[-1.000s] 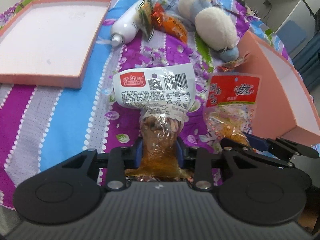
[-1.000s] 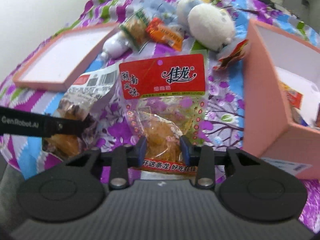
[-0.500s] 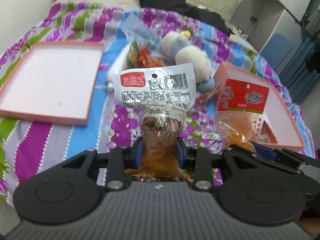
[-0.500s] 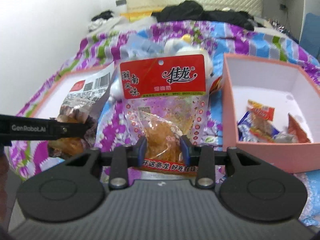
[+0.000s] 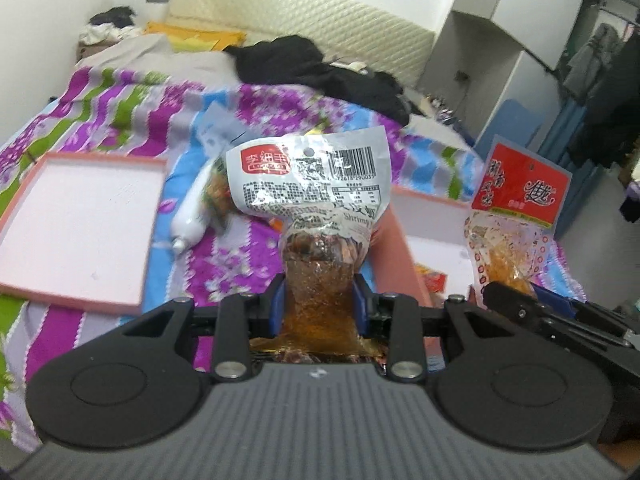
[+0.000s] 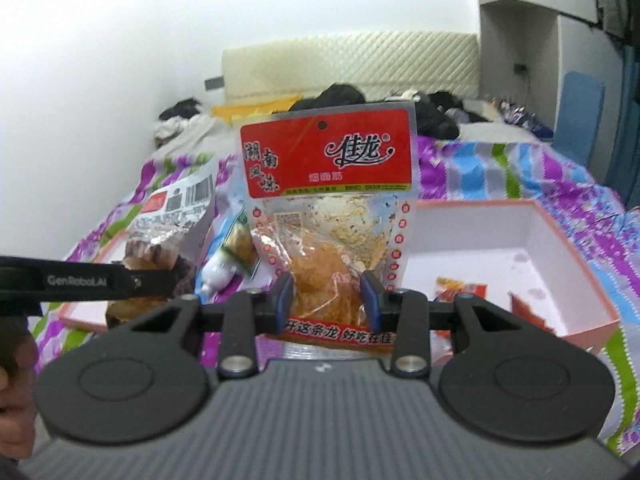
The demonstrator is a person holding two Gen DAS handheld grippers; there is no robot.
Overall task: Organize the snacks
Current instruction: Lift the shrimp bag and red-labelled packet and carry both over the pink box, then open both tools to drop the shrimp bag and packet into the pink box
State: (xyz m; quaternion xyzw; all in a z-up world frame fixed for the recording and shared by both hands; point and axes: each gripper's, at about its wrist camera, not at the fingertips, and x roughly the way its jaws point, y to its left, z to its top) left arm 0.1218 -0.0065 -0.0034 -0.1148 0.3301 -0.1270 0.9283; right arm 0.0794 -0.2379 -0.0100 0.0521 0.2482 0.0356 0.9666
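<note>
My left gripper (image 5: pixel 319 304) is shut on a silver shrimp snack packet (image 5: pixel 308 184) with brown contents, held upright in the air above the bed. My right gripper (image 6: pixel 329 296) is shut on a red-topped clear snack packet (image 6: pixel 328 160) with orange contents, also held up in the air. Each packet also shows in the other view: the red packet at right (image 5: pixel 520 184), the silver packet at left (image 6: pixel 176 208). The pink open box (image 6: pixel 576 280) lies to the right with a few snack packets (image 6: pixel 460 290) inside.
The pink box lid (image 5: pixel 76 224) lies on the striped bedspread (image 5: pixel 120 112) at left. A white tube (image 5: pixel 192 216) and a small snack packet (image 5: pixel 218 196) lie behind the silver packet. Dark clothes (image 5: pixel 320 68) and a headboard (image 5: pixel 304 36) are at the back.
Both grippers have risen higher and tilted up with their packets. The right gripper's packet now sits beside the open box; the plush toy has dropped out of sight.
</note>
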